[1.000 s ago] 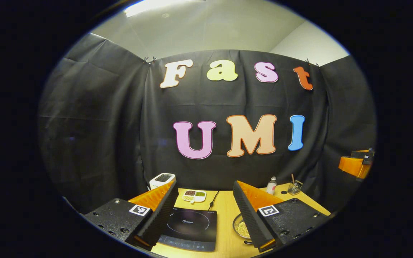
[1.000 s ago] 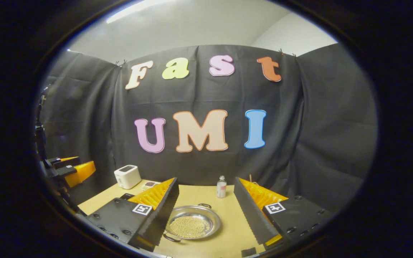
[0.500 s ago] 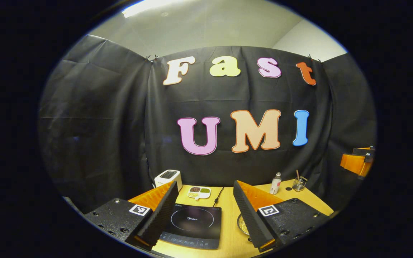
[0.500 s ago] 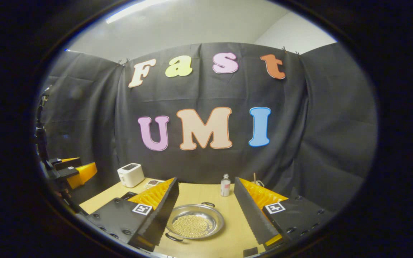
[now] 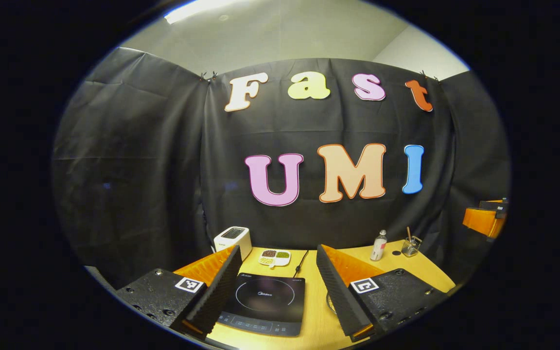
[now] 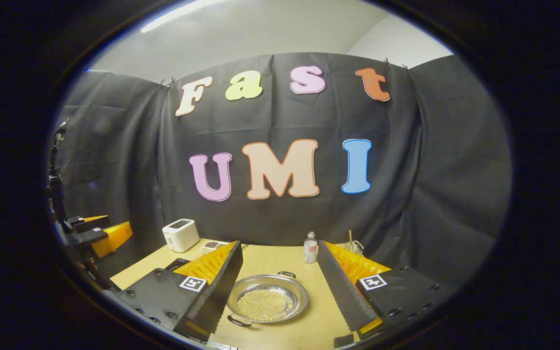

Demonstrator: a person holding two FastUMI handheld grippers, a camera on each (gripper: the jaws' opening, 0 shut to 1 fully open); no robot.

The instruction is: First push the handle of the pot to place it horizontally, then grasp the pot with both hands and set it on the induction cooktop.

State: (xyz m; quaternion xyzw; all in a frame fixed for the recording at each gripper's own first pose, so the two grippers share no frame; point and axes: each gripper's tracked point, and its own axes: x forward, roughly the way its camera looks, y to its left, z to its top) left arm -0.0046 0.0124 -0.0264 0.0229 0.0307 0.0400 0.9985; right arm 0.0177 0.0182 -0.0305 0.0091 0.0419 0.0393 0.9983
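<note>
shallow round steel pot of pale beads (image 6: 267, 305) on table right of black induction cooktop (image 5: 263, 304) | handles near-left/far-right, diagonal | right gripper (image 6: 280, 291) nearer, jaws spread wide, empty | left gripper (image 5: 276, 290) spread, over cooktop

Both views dim overall, lit from a ceiling strip light (image 5: 197, 8) at top left; it blows out to white glare. Same strip light in right gripper view (image 6: 180, 12), softer. Black cloth wall soaks up light, folds barely readable. Table (image 6: 275, 260) warm and evenly lit w/ soft shadows only. Pot (image 6: 267, 304) gives a mild sheen on its rim, no hard glare. Cooktop (image 5: 265, 304) glossy, faint reflection. Strong fisheye bend: wall edges curve, corners fall to dark. Centre fairly sharp; edges soft, slight colour fringing at rim.
</note>
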